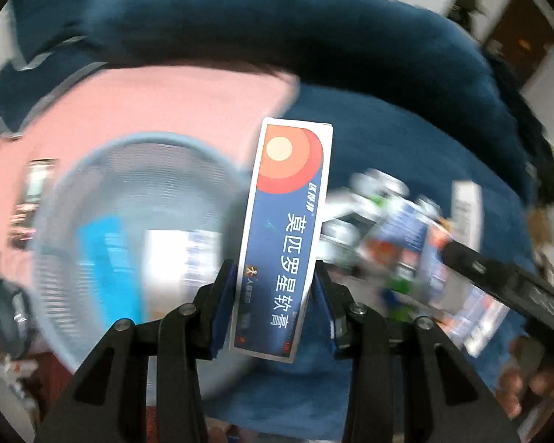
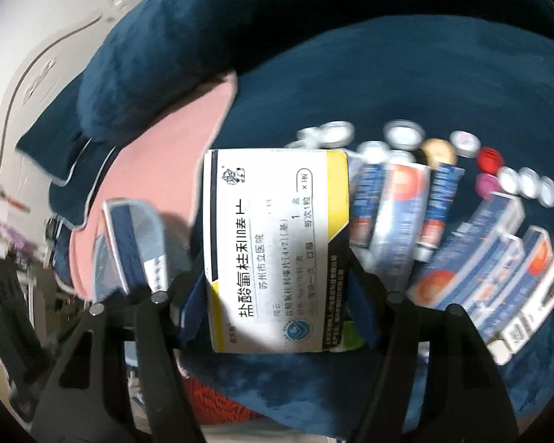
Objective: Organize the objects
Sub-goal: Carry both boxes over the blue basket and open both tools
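Both sets of fingers are clamped on cartons, the left gripper [image 1: 275,295] pinching only the near end of a long blue ointment box [image 1: 286,229] poking beyond its fingertips over the pale basket [image 1: 136,221], the right gripper [image 2: 277,295] gripping a white-and-yellow tablet box [image 2: 277,251], so the long box may pivot or slip before reaching the basket.

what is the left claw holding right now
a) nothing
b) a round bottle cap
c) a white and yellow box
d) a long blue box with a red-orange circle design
d: in the left wrist view the left claw has its blue pads pressed on both sides of the long blue box with the red-orange circle at its far end; the white and yellow box sits in the right claw.
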Demonstrator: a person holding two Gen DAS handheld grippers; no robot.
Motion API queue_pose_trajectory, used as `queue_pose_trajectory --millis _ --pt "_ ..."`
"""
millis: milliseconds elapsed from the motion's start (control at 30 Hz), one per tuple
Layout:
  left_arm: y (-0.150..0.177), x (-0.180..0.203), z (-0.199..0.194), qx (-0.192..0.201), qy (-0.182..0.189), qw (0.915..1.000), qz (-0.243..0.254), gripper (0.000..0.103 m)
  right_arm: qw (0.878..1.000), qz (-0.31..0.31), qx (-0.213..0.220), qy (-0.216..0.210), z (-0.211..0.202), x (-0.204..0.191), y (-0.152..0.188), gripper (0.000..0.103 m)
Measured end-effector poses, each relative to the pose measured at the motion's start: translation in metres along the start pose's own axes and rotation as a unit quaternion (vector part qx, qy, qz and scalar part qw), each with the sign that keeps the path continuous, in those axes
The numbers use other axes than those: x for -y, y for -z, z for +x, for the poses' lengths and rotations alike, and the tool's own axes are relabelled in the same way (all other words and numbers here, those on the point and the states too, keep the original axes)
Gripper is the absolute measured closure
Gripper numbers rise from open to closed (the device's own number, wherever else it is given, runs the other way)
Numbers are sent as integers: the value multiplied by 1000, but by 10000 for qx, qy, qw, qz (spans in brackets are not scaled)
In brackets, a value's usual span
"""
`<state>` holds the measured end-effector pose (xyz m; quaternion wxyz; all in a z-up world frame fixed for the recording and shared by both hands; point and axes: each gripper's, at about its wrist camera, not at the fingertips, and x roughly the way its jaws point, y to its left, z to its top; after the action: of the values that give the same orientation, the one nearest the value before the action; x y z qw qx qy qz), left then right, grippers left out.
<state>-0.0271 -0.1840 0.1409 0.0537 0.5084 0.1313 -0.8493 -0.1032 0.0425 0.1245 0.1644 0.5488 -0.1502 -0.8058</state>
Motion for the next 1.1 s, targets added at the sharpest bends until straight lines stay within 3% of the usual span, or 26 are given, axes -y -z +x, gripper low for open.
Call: queue_pose_trajectory --millis 133,200,400,433,467,500,533,667,867,1100 --pt "-3 -52 1 17 -965 9942 -464 62 9985 -485 -125 -240 18 -47 1 36" --pt "0 -70 6 -75 -1217 9902 -679 62 9958 -808 -214 -380 25 -74 6 36" --pt "14 -93 19 -271 -1232 9870 -992 60 9870 -1402 -491 -608 47 -126 25 34" --pt "15 -95 20 -295 -1310 9855 -1037 52 9852 -1441 -495 -784 52 -132 27 34" --pt "17 -97 21 -330 -1433 9830 -1097 43 9821 -1420 -594 -1085 58 -135 27 23" --pt "17 -101 21 -336 -1482 9819 -1132 27 9806 -1284 -739 -1285 64 -134 27 8" --pt "16 -102 21 -312 -1482 9814 -1179 21 9812 -1077 -821 -1376 69 -131 27 5" --pt "16 -103 17 -239 -1382 9824 -1232 14 9870 -877 -684 -1161 62 -117 23 4" --pt "12 -89 21 -308 -1270 9858 -1057 10 9954 -558 -553 -541 50 -86 15 0" --pt "5 -49 29 -340 -1004 9923 -635 10 9977 -62 -481 -482 29 -42 10 0"
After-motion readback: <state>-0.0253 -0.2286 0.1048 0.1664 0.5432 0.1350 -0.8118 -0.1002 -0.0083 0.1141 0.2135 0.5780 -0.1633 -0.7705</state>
